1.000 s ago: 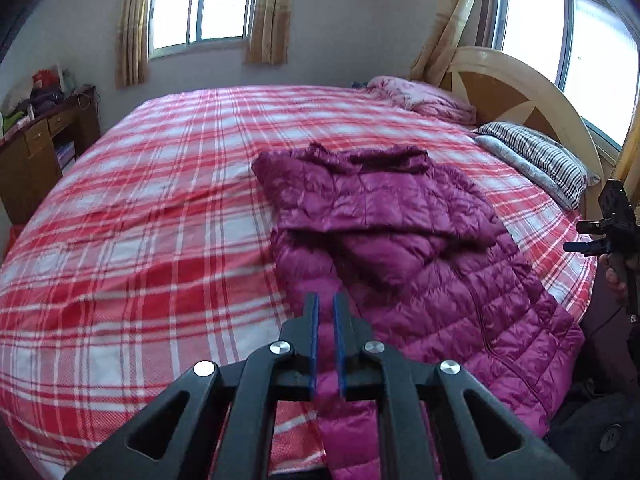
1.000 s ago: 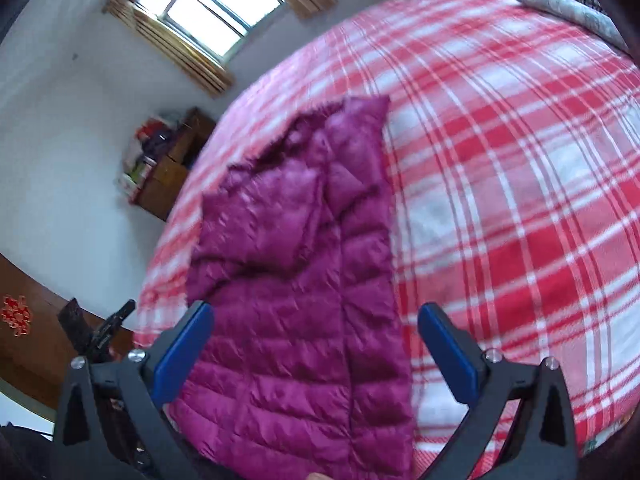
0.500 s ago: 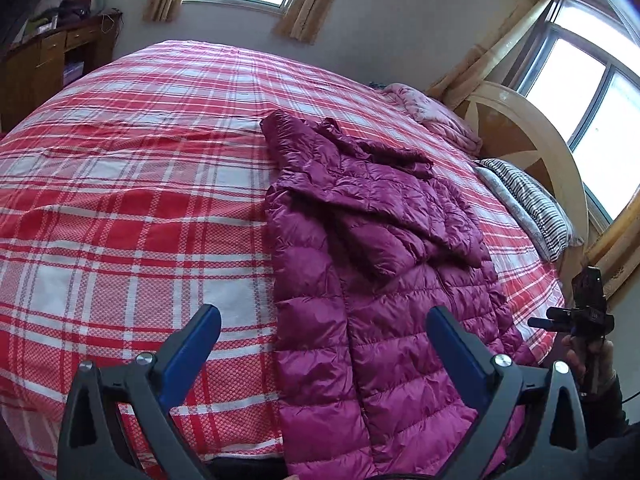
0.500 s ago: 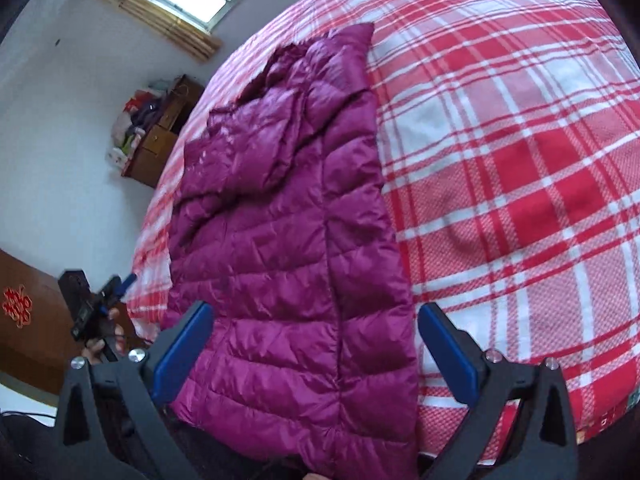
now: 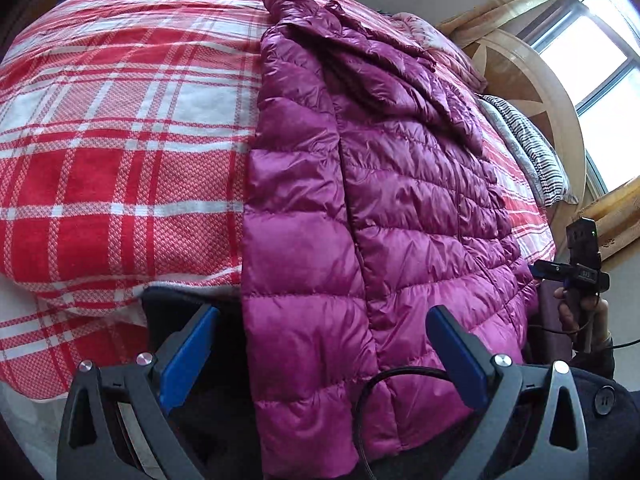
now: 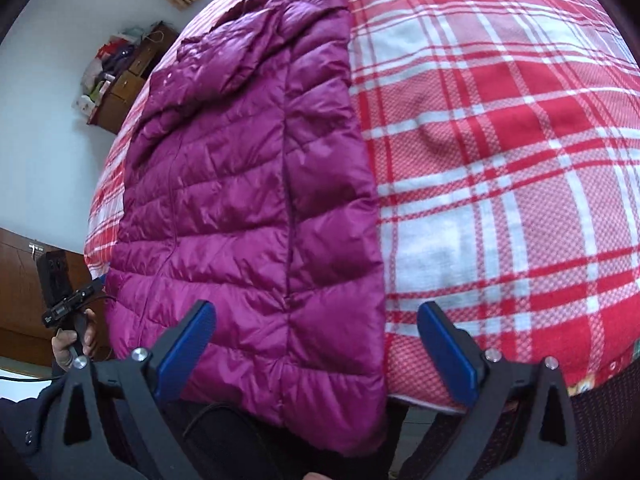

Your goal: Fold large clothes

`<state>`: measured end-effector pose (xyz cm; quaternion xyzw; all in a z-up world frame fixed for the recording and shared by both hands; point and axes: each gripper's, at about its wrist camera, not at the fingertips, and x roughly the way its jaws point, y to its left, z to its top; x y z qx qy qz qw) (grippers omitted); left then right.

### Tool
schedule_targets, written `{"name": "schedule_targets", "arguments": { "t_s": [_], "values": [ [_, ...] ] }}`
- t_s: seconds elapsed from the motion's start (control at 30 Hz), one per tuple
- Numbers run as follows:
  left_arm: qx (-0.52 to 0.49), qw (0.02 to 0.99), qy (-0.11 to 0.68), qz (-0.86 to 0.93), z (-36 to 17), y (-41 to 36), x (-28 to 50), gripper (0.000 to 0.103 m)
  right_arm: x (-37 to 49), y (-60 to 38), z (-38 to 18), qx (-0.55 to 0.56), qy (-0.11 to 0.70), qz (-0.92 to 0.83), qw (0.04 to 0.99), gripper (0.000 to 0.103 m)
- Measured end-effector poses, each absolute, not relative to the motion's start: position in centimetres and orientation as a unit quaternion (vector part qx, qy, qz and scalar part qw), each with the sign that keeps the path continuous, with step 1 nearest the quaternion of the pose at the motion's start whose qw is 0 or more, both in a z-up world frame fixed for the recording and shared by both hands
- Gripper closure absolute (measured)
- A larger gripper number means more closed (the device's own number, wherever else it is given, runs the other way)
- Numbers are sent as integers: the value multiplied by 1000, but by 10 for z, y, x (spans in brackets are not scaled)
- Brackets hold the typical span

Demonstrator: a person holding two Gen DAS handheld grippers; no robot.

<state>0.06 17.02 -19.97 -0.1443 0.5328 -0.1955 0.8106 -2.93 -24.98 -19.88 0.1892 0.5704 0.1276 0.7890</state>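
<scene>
A magenta quilted down jacket (image 5: 360,208) lies lengthwise on the red plaid bed (image 5: 120,128), its hem hanging over the near edge and its sleeves folded in on top. My left gripper (image 5: 320,356) is open, its blue pads either side of the hem's left corner. In the right wrist view the jacket (image 6: 248,200) fills the left half, and my right gripper (image 6: 316,348) is open around the hem's right corner. Neither gripper holds anything. Each gripper also shows in the other view, the right one (image 5: 576,272) and the left one (image 6: 66,300).
A wooden headboard (image 5: 532,80) and a striped pillow (image 5: 524,148) lie at the far right. A wooden dresser (image 6: 128,76) with clutter stands by the wall. A black cable (image 5: 384,384) hangs over the hem. Bare plaid bedspread (image 6: 500,160) lies right of the jacket.
The left gripper opened from shut and dropped close to the jacket's hem. The right gripper stayed open and also moved down and in toward the hem.
</scene>
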Motion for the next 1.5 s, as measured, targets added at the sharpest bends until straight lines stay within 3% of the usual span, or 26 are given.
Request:
{"name": "schedule_targets", "arguments": {
  "t_s": [0.07,0.1,0.2,0.23,0.27,0.47,0.53,0.57,0.6,0.83,1.03,1.2,1.4,1.43,1.5],
  "values": [
    [-158,799,539,-215,-203,167,-2,2,-31,-242,-200,168,573,121,793,2],
    [-163,796,535,-232,-201,165,-5,5,-33,-239,-199,160,575,120,794,9],
    [-154,797,516,-274,-189,155,-14,48,-38,-238,-198,167,579,136,787,28],
    [-142,801,508,-284,-183,151,-17,72,-39,-237,-199,164,579,138,787,29],
    [-136,805,500,-290,-177,150,-19,89,-39,-235,-200,162,580,137,786,32],
    [-155,842,383,-346,-111,159,-34,92,-42,-247,-199,207,570,155,780,33],
    [-148,847,366,-356,-99,158,-33,93,-42,-243,-203,214,572,170,773,39],
    [-143,849,364,-357,-98,155,-32,94,-42,-242,-205,209,573,172,774,70],
    [-142,849,362,-357,-97,153,-30,95,-41,-241,-206,210,571,170,776,94],
    [-156,849,334,-379,-83,149,-21,100,-48,-260,-142,281,447,202,825,96],
    [-157,860,286,-391,-58,146,6,103,-28,-261,-63,267,356,214,870,96],
    [-102,880,332,-324,-66,146,18,103,-7,-255,-44,253,350,212,877,97],
    [-119,843,446,-275,-132,171,16,102,-1,-268,-27,264,322,212,884,97],
    [-131,833,463,-272,-143,175,15,99,-2,-269,-23,263,318,212,886,97],
    [-156,818,489,-259,-162,185,10,58,0,-267,-20,260,314,215,888,97]
  ]
}}
